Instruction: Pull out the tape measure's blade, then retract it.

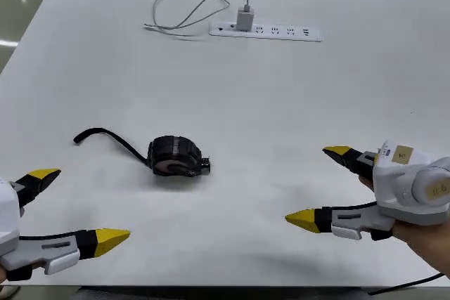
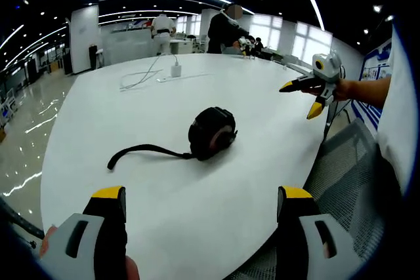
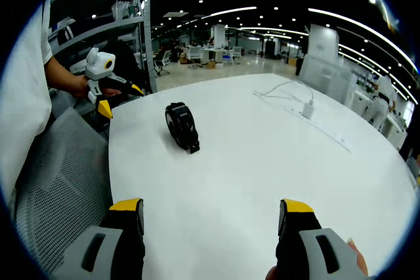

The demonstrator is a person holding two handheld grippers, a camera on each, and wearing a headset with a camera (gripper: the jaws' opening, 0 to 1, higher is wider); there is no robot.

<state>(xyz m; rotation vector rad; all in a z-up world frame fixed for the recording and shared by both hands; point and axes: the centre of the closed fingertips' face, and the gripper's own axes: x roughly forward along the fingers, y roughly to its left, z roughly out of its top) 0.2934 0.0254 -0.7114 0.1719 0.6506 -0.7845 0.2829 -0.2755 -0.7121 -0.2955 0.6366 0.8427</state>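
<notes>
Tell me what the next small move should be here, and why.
Probably bring the left gripper forward to clamp the case of the tape measure. Both grippers are open and clear of it, and the blade is not yet out. Its blade end faces the right gripper, which could then pull.

We look along our right gripper [image 3: 211, 206]. Its two black jaws with yellow tips rise from the lower edge, wide apart, with nothing between them. Ahead, a little left of the gap, a black round-cased tape measure [image 3: 182, 124] rests on the glossy white table [image 3: 262, 168]. Further left, past the table's edge, a hand [image 3: 82, 84] holds the white left gripper [image 3: 123, 101], its yellow-tipped jaws spread. Far ahead on the right lies a long white power strip [image 3: 331, 137], with a white charger block [image 3: 307, 109] plugged in and a thin white cable [image 3: 275, 94]. A grey mesh chair seat [image 3: 59, 168] sits left of our jaws.
</notes>
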